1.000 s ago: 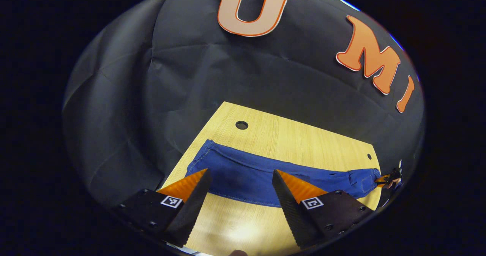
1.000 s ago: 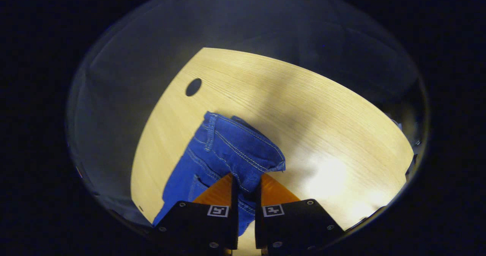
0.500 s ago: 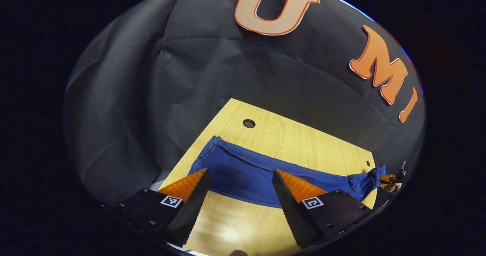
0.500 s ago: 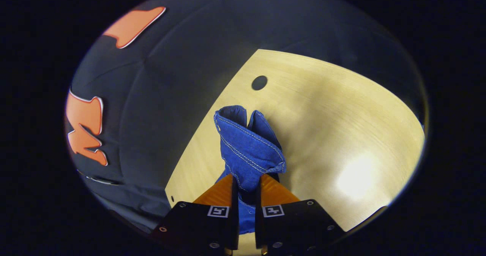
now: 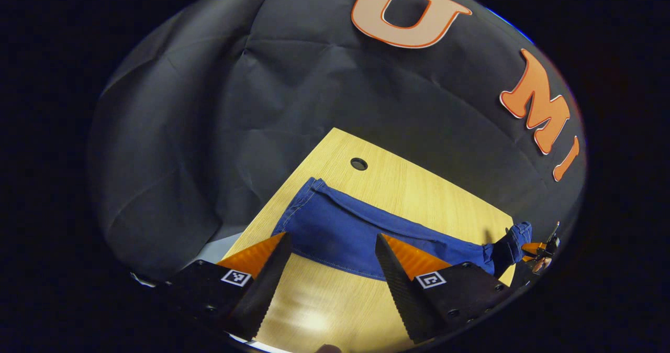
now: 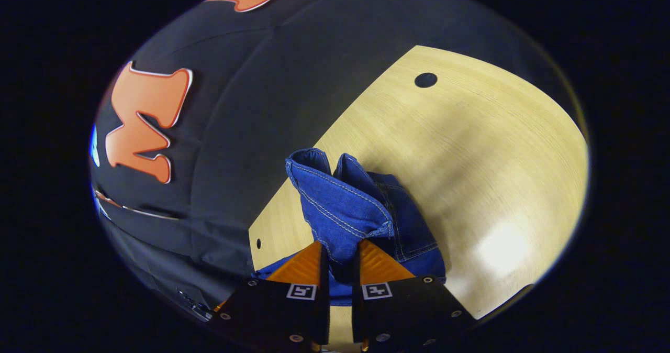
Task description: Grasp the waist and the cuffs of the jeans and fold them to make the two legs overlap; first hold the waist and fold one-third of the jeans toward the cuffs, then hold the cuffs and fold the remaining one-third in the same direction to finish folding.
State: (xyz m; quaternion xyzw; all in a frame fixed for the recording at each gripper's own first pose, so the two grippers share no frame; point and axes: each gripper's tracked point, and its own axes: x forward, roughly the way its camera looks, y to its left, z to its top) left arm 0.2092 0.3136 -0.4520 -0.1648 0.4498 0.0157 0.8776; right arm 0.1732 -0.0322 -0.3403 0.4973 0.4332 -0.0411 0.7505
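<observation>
Jeans [image 6: 340,211], one pair: right claw [image 6: 340,256] clamps waist; left claw [image 5: 332,248] spread apart over table [image 5: 335,311].

Dim booth, light from overhead: glare patches on tabletop [image 6: 497,243] near its front edge, w/ fisheye bending at rims; focus sharp.

1 jeans [image 5: 345,232], 1 table [image 5: 419,196], 2 claws.
</observation>
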